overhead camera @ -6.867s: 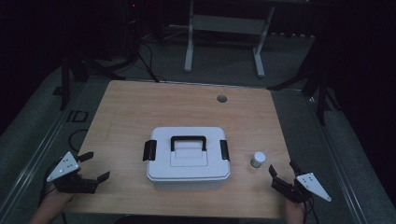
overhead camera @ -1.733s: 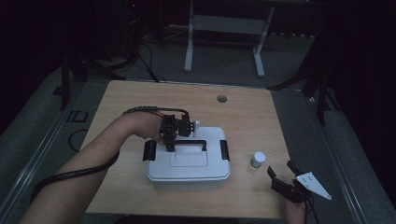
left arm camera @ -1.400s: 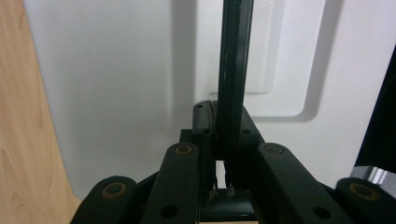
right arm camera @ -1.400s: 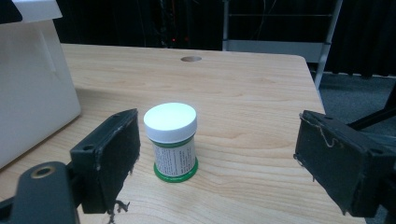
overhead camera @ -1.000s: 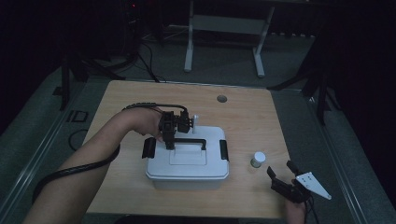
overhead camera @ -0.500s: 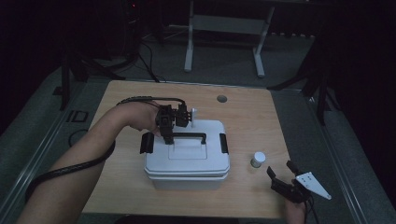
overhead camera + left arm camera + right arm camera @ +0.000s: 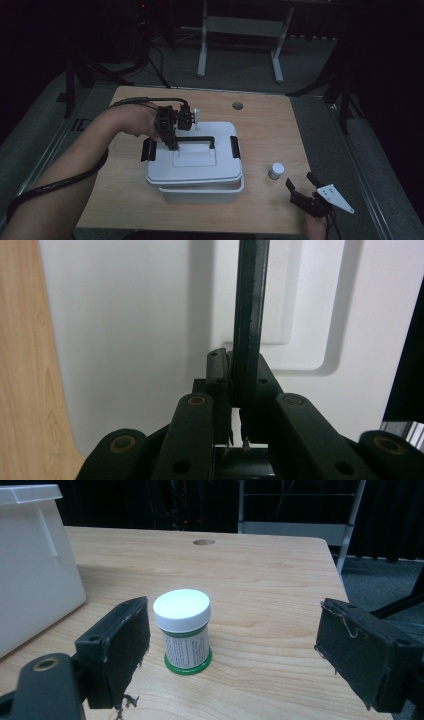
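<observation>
Your left gripper [image 7: 172,142] pinched the black handle [image 7: 197,140] of the lid [image 7: 192,167]. Since a second ago the lid rose off the white box [image 7: 200,192], standing mid-table [image 7: 125,200]: box now opening. Your right gripper [image 7: 304,194] rested spread near the small jar [image 7: 275,170].

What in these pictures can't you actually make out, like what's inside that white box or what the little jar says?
- Inside of the white box: high view, the lifted lid hangs over it.
- Label of the small jar: right gripper view, print too small and dim.
- Handle ends: left gripper view, cut off at the top edge; the left gripper covers its lower part.
- Room behind the table: high view, too dark.
</observation>
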Motion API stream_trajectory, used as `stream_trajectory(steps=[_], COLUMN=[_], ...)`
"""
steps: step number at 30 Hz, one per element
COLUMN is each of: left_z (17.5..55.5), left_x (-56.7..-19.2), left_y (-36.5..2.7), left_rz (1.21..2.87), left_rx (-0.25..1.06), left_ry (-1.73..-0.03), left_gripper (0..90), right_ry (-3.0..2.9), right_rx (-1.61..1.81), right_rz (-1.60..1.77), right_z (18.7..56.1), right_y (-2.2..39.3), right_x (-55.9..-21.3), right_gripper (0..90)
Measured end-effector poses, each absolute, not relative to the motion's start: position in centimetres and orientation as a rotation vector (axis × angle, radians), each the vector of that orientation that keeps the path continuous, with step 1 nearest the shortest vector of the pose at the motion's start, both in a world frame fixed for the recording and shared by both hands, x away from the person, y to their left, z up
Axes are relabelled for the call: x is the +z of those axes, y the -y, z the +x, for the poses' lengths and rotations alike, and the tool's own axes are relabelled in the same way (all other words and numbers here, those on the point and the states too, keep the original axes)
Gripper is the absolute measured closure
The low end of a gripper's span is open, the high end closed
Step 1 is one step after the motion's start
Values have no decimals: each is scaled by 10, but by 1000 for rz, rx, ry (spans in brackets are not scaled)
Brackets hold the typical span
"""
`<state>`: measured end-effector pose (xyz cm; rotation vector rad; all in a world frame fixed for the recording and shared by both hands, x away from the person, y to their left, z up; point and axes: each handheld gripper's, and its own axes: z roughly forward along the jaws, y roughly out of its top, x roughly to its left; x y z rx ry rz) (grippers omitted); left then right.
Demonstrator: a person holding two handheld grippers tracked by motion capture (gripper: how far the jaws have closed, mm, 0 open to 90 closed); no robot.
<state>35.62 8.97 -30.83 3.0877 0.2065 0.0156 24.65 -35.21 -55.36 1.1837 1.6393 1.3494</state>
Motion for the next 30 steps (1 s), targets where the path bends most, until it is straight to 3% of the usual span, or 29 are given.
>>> stream_trajectory(steps=[30], left_z=[335], left_x=[-306], left_y=[-213], left_rz=[3017], left_rx=[28], left_ry=[-577], left_gripper=[834], right_ry=[-1651], right_rx=[1327], right_rz=[1183], right_z=[247], right_y=[350], right_x=[-554], right_gripper=[135])
